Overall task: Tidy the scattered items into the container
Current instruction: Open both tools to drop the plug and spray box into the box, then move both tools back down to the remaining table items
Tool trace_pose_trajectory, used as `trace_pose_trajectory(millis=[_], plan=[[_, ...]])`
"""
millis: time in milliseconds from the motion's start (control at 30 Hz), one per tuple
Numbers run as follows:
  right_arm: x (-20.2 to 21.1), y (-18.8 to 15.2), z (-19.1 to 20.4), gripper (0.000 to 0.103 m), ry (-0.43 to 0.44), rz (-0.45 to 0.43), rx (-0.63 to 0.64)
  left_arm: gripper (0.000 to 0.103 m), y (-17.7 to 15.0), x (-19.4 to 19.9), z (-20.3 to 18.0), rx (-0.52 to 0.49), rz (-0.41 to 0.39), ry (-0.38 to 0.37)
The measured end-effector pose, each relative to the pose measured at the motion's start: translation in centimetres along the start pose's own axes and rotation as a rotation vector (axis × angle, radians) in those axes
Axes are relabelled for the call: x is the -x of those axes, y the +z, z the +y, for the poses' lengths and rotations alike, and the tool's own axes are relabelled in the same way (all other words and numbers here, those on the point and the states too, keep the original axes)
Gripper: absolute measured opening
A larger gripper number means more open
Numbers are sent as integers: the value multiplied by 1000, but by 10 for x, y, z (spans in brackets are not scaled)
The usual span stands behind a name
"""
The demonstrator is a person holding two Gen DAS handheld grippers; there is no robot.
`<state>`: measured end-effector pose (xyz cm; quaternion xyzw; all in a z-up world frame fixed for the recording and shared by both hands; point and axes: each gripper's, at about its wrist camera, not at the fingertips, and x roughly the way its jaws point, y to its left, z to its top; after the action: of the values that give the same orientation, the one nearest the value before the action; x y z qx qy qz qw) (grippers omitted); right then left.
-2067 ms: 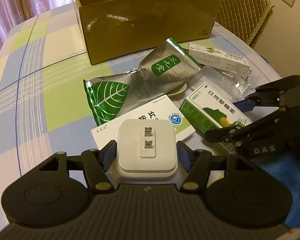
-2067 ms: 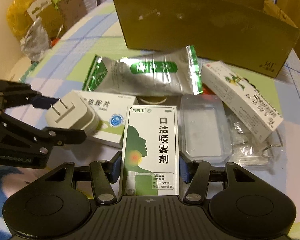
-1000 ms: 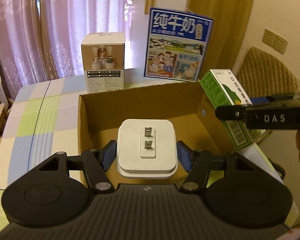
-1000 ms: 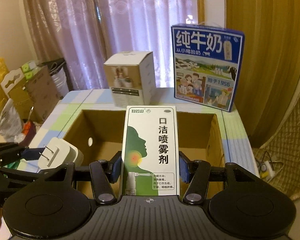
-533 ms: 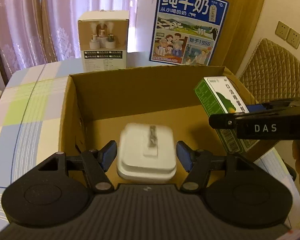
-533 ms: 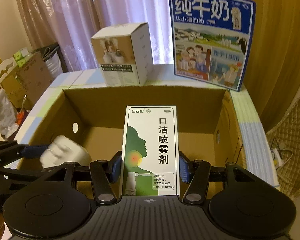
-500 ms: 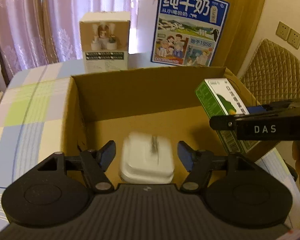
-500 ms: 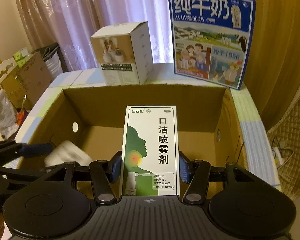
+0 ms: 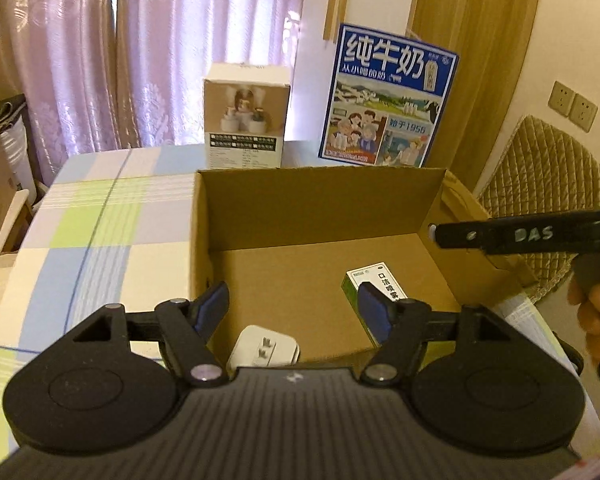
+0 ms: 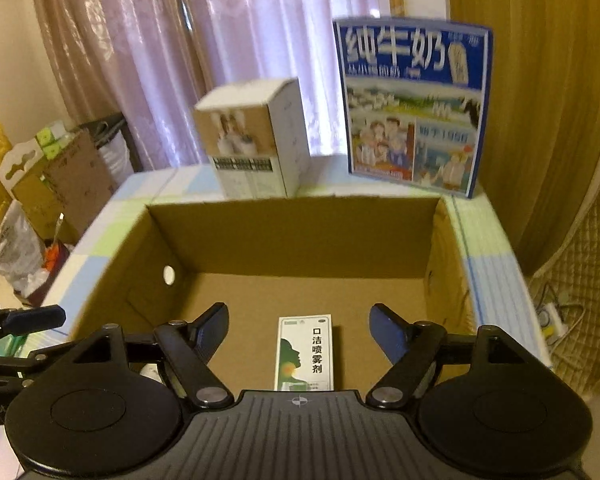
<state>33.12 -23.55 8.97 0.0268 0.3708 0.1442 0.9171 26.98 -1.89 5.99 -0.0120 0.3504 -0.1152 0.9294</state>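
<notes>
Released, white plug [image 9: 265, 345] and spray box [image 10: 305, 354] lie on the carton [image 10: 300, 236] floor below both opening, empty tongs.

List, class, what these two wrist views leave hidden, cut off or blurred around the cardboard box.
- White plug adapter: left wrist view, lower part behind the camera mount; barely visible in right view.
- Spray box: right wrist view, bottom cut by the mount; left view, partly behind the left gripper finger.
- Milk carton: right view, print blurred.
- Remaining scattered items: outside both views.
</notes>
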Motion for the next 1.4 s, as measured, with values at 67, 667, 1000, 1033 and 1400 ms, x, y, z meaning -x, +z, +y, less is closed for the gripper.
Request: trace_pose_trajectory(millis=[67,667,1000,1033,1400], plan=[[21,-3,5,76,8,-24,8,70,-5,17,1,6,-11,-1],[137,-147,41,88,65,57,19,87,-117,135,12,-42,81,45],[143,-210,45,89,67,140,-71,91,-170,150,11,-198,166,31],[142,-213,47,89,66,148,-62,91,-173,150,11,-220,175,30],[118,-223,63,89,45,215,25,91,-188,125,12,-369,221,-49]])
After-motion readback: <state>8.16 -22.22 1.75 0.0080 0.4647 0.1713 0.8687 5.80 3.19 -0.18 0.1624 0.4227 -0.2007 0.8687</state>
